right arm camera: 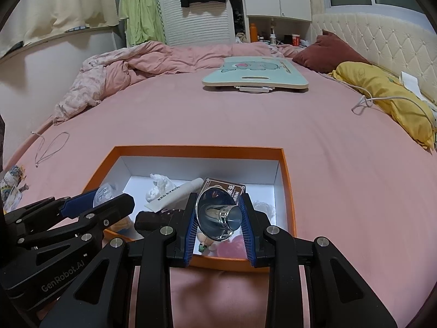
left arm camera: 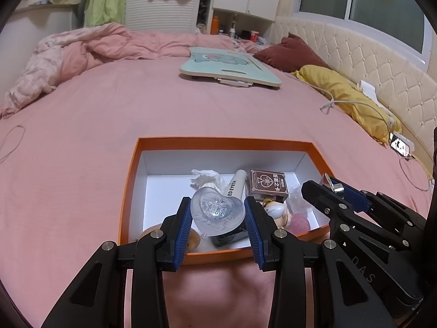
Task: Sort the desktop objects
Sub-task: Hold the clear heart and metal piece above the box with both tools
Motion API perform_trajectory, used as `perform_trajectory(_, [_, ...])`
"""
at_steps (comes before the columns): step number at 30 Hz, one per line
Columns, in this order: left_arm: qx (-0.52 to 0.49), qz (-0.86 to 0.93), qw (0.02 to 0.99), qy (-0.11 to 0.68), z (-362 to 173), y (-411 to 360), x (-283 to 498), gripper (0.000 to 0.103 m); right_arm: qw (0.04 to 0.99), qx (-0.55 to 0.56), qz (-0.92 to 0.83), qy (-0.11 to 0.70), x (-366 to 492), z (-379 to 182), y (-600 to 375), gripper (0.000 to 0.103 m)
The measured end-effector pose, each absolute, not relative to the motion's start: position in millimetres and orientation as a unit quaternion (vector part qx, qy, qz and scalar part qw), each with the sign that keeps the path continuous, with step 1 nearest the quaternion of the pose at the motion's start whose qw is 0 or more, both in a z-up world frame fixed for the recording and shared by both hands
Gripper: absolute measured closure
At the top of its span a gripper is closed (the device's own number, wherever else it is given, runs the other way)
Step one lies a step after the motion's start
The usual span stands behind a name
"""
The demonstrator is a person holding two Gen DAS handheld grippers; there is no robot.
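Observation:
An orange box with a white inside lies on the pink bed; it also shows in the right wrist view. My left gripper is shut on a clear heart-shaped piece and holds it over the box's near part. My right gripper is shut on a shiny metal funnel-shaped piece over the box's near right part; it shows in the left wrist view too. In the box lie a brown card deck, a white tube, crumpled tissue, a small figure and a pink ball.
A mint lap board lies far on the bed. A yellow pillow and a white cable are at the right by the headboard. A rumpled pink duvet is far left. A small patterned toy lies left of the box.

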State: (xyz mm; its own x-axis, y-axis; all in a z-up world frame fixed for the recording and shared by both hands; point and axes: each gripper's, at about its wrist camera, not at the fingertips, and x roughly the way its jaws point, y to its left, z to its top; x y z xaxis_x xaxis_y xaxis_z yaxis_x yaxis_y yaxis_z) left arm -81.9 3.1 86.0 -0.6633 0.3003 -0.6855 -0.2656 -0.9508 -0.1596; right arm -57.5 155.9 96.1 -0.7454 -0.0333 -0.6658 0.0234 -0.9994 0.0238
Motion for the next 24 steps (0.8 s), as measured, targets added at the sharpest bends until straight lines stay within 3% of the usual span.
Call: perform_trajectory(24, [-0.379,0.912,0.153,-0.023,84.8,9.6,-79.3,0.066,0.014,0.359,-0.933,-0.007,-58.2,94.6,157.0,0.072])
